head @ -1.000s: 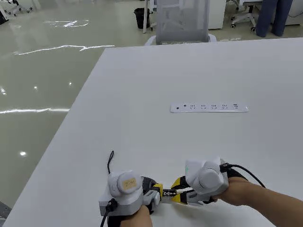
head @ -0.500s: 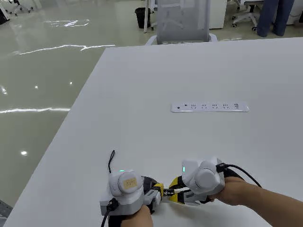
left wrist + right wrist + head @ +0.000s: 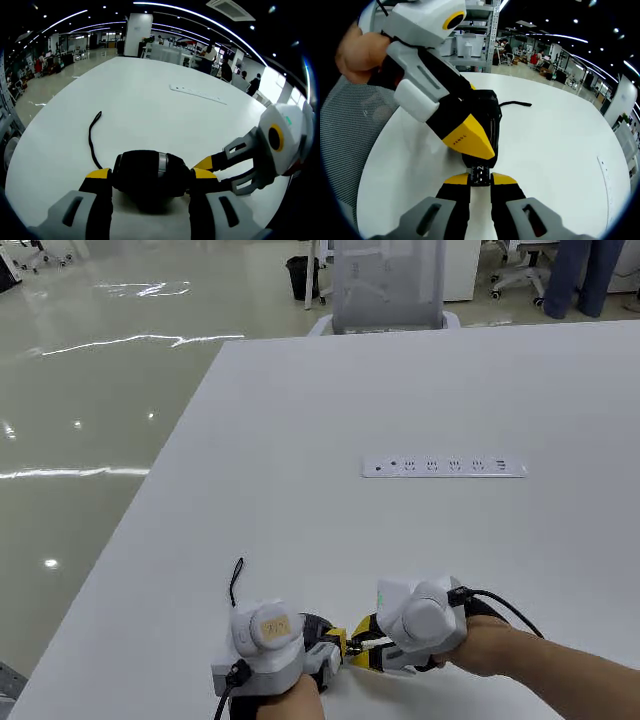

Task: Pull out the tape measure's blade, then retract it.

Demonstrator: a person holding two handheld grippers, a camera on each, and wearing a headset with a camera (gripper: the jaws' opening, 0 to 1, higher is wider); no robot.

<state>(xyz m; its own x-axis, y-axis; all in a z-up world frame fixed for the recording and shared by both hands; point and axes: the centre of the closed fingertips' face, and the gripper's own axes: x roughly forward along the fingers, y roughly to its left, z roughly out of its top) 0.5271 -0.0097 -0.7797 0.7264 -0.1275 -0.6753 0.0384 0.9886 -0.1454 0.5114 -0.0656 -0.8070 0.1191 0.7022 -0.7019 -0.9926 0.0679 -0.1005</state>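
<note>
The white table (image 3: 300, 440) in front of me carries a white power strip (image 3: 444, 467), lying flat well ahead of me. Close to me the black tape measure (image 3: 150, 172) rests on the top, its black strap (image 3: 235, 580) trailing across the surface.

Two grippers (image 3: 150, 174) (image 3: 480, 178), one tape measure (image 3: 145, 165), one power strip (image 3: 444, 467) (white).

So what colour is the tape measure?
Black, with a silvery strip; the tape measure shows best in the left gripper view.

Bare tabletop (image 3: 300, 420) runs wide beyond the tape measure (image 3: 150, 172); 1 power strip (image 3: 444, 467) lies well off.
</note>
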